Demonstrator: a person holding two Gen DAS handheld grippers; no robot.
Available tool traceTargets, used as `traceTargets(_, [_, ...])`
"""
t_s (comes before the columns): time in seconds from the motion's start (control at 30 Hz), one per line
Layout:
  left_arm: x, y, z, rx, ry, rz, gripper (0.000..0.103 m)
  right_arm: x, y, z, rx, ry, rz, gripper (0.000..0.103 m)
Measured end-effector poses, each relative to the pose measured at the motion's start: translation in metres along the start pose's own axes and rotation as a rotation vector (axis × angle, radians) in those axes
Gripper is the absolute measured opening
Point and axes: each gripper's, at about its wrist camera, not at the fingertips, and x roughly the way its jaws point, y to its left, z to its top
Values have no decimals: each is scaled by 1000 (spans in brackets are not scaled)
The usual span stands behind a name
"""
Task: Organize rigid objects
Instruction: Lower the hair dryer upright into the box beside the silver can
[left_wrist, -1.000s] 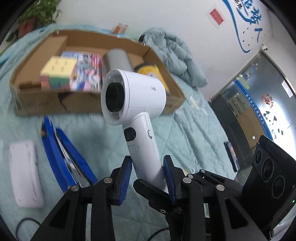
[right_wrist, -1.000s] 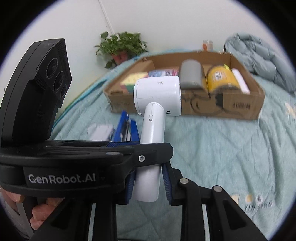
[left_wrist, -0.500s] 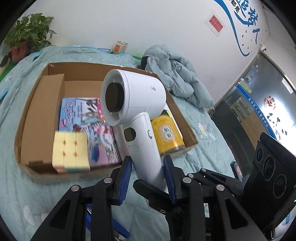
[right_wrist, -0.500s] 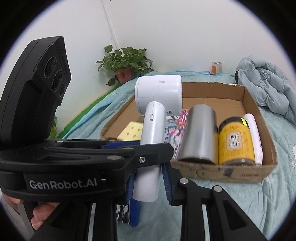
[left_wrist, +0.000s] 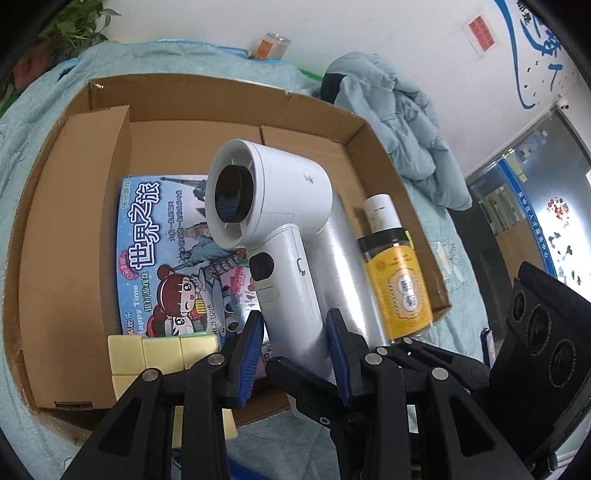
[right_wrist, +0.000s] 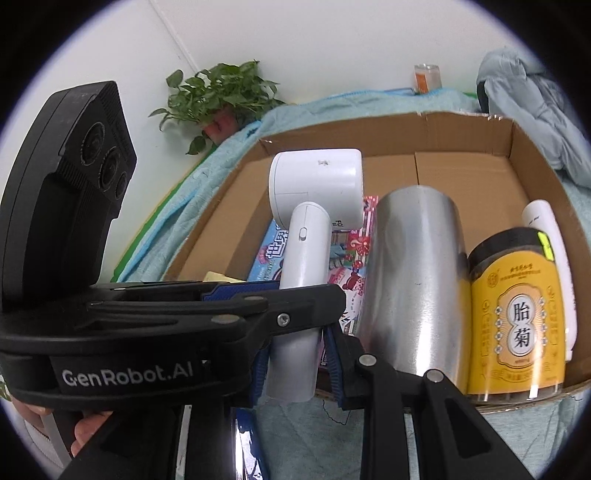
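Observation:
A white hair dryer (left_wrist: 273, 229) is held by its handle between the blue pads of both grippers. My left gripper (left_wrist: 295, 350) is shut on the lower handle. My right gripper (right_wrist: 295, 369) is shut on the handle's end, with the left gripper's body (right_wrist: 166, 325) crossing in front. The dryer (right_wrist: 314, 206) hangs above the open cardboard box (left_wrist: 74, 229), over a colourful game box (left_wrist: 162, 258) and a silver cylinder (right_wrist: 413, 280). The box also holds a yellow jar (left_wrist: 399, 288), a white tube (left_wrist: 380, 210) and a puzzle cube (left_wrist: 162, 354).
The box sits on a teal blanket (left_wrist: 37, 107). A grey-blue jacket (left_wrist: 399, 122) lies behind the box on the right. A potted plant (right_wrist: 221, 99) and an orange can (left_wrist: 271, 44) stand by the wall. A blue item (right_wrist: 247, 450) lies below the grippers.
Both grippers have carried the hair dryer forward from in front of the box to above its inside. The box contents now look closer and lower in both views.

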Motion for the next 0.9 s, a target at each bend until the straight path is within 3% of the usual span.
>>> traceTargets(0.2, [7,2,2,2,20,9,34,7,-1,2,20,31,-4,29])
traceTargets(0.4, [0,-2,-3,19,-4,13,40,-2,-3,1,31,-10,-42,29])
traceTargets(0.5, [-10,-3,-5,33,-40,31,43,-8,-1,-2,16,-23,-51,29])
traceTargets(0.57, [-22,-2,-9,35,-83,44,53,-9,3,-5,-8,-29,-68,29])
traceTargets(0.67, [-42,3,-16,27,-148,56,60,-7,11,-8,-54,-32,-81,30])
traceTargets(0.9, [-75,28,-34,-30,-225,85,61,11,11,-1,-26,22,-77,20])
